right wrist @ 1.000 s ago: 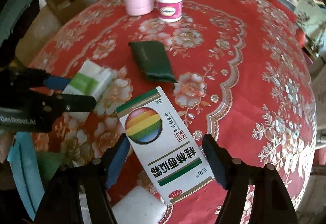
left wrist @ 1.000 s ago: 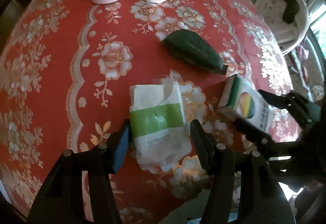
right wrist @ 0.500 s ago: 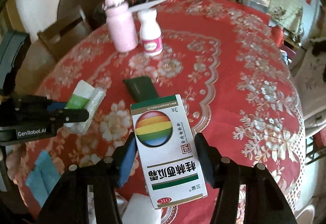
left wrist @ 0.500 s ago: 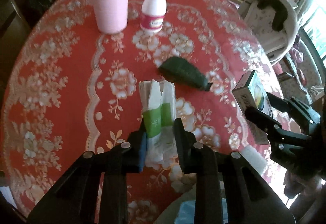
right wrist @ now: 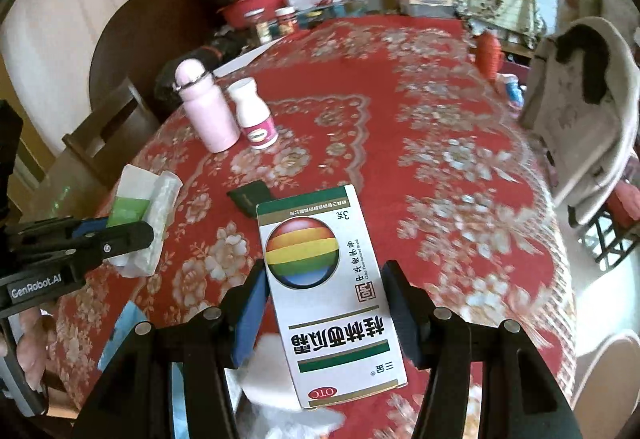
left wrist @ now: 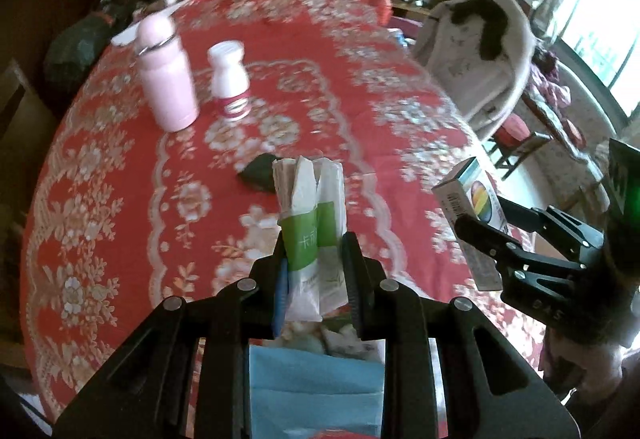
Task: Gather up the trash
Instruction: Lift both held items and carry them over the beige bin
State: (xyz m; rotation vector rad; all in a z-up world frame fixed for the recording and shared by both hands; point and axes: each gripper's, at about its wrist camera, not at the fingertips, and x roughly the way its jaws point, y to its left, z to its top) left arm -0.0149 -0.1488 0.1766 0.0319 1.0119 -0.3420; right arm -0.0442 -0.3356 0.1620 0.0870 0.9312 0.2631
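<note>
My left gripper (left wrist: 314,253) is shut on a white tissue pack with a green band (left wrist: 310,207) and holds it above the red floral tablecloth (left wrist: 100,199). The pack also shows at the left of the right wrist view (right wrist: 140,207). My right gripper (right wrist: 324,291) is shut on a white medicine box with a rainbow ball (right wrist: 328,291), lifted off the table. The box also shows at the right of the left wrist view (left wrist: 472,215). A dark green wrapper (left wrist: 258,169) lies flat on the cloth behind the tissue pack; it also shows in the right wrist view (right wrist: 248,197).
A pink bottle (left wrist: 166,79) and a white pill bottle (left wrist: 230,83) stand at the far left. A blue bag (left wrist: 312,387) with white waste sits below my left gripper. A chair with a draped coat (left wrist: 480,51) stands right of the table. Clutter lines the far edge.
Both grippers have risen higher above the table with the tissue pack and the medicine box held in them. The views have tilted up toward the room.
</note>
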